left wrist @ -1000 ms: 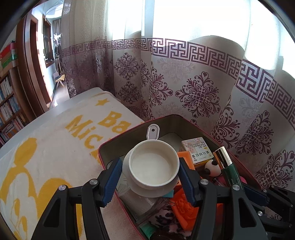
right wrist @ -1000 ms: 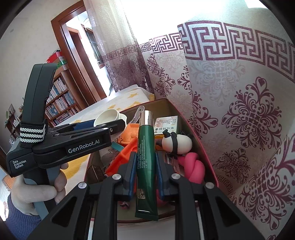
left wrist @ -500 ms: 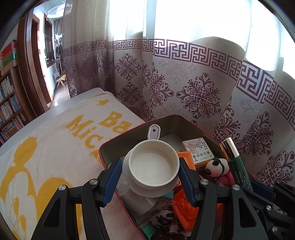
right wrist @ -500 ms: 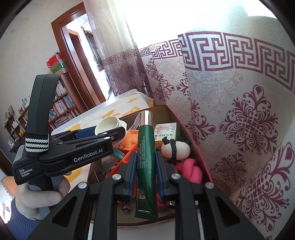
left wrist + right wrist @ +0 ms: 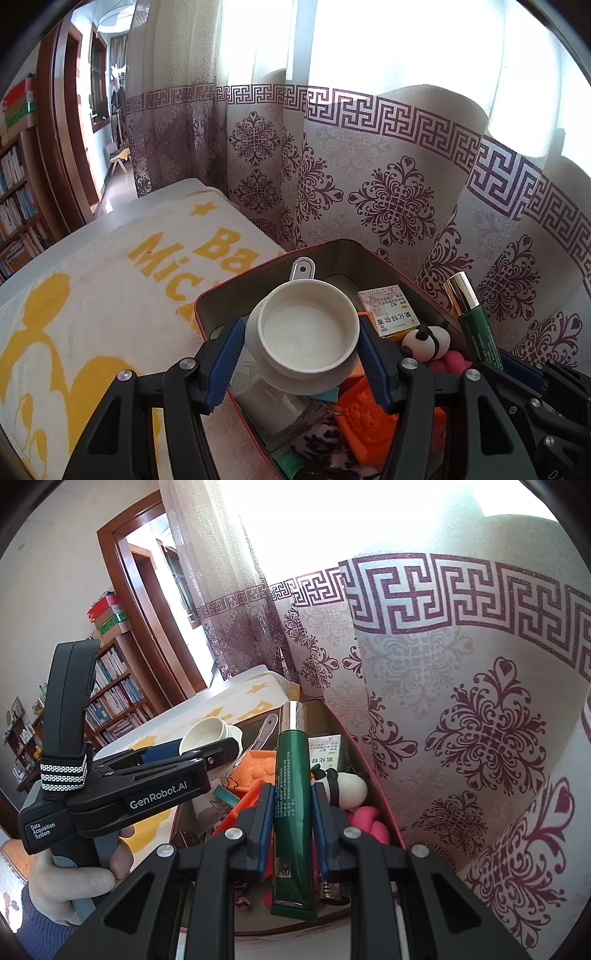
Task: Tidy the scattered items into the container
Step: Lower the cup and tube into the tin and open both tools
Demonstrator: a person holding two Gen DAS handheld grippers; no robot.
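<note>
My left gripper (image 5: 301, 360) is shut on a white ceramic cup (image 5: 308, 332), its blue pads pressing both sides. It holds the cup upright just above the near left part of a red-rimmed tin container (image 5: 236, 284). My right gripper (image 5: 291, 812) is shut on a dark green tube (image 5: 291, 794) with a gold cap, which points forward over the container's right side (image 5: 373, 779). The same tube (image 5: 474, 328) shows at the right in the left wrist view. The cup (image 5: 205, 733) appears at the left of the right wrist view.
Inside the container lie a small medicine box (image 5: 389, 308), a panda toy (image 5: 424, 341), a pink item (image 5: 365, 819), orange pieces (image 5: 364, 413), a clear scoop (image 5: 303, 267) and spotted cloth. A patterned curtain (image 5: 391, 199) hangs close behind. A white-and-yellow towel (image 5: 92, 295) covers the surface at left. A person's hand (image 5: 70, 882) grips the left handle.
The green tube in my right gripper has drifted slightly up and to the right in the left wrist view. The left gripper and cup have stayed put.
</note>
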